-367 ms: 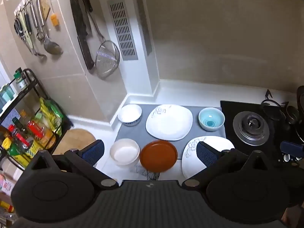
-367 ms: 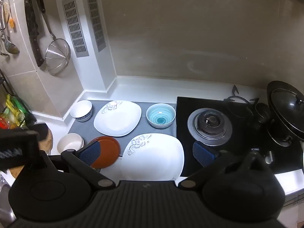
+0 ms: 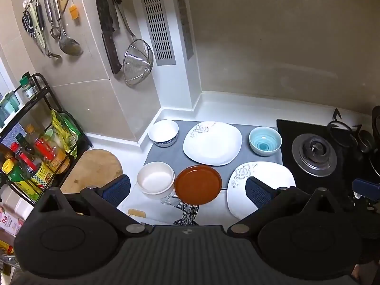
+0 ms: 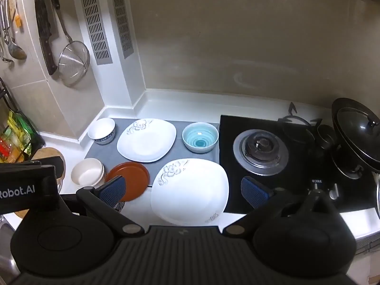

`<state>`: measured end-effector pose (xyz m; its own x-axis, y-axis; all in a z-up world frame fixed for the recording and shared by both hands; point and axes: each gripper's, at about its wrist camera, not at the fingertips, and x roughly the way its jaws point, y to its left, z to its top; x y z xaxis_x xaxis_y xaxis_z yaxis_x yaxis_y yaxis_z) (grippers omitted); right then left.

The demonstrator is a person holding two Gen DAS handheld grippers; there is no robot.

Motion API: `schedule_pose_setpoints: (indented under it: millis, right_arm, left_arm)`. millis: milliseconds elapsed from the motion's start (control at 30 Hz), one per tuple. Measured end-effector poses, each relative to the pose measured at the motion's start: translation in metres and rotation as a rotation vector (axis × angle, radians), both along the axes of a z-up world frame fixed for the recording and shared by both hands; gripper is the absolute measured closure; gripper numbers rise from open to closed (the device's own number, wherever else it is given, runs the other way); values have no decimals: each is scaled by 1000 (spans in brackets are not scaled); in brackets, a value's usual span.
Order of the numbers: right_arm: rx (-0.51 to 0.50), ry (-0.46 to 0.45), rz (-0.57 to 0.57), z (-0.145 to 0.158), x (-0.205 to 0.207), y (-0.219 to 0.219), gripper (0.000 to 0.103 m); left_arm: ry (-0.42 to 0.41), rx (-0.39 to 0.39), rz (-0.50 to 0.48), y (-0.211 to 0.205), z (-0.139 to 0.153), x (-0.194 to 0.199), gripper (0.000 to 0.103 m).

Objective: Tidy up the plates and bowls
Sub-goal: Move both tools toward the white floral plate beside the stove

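Observation:
On the grey mat (image 3: 171,156) lie a white square plate (image 3: 212,142), a blue bowl (image 3: 264,140) and a white bowl with a blue foot (image 3: 163,132). Nearer me sit a cream bowl (image 3: 155,182), a brown round plate (image 3: 198,184) and a second white flowered plate (image 3: 263,180). My left gripper (image 3: 187,190) hangs open above the brown plate, holding nothing. My right gripper (image 4: 182,190) hangs open above the near flowered plate (image 4: 190,190), with the brown plate (image 4: 133,178), cream bowl (image 4: 86,174), far plate (image 4: 146,140) and blue bowl (image 4: 200,137) beyond.
A gas hob (image 4: 261,152) with a black lidded wok (image 4: 356,133) fills the right. A spice rack (image 3: 30,147) and a round wooden board (image 3: 92,168) stand left. Knives, ladles and a strainer (image 3: 137,61) hang on the wall. The left gripper's body (image 4: 26,187) shows at the right view's left edge.
Both views have shifted only slightly; the dishes stay where they were and both grippers remain open.

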<state>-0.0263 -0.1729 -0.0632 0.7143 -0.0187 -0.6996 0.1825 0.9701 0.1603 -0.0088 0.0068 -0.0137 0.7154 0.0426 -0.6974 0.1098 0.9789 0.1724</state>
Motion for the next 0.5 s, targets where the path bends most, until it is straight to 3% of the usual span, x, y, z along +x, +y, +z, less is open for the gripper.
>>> schedule_pose_setpoints:
  millis: [500]
  right_arm:
    - [28, 23, 6, -1, -6, 15, 0]
  left_arm:
    - [22, 8, 16, 2, 1, -5, 0]
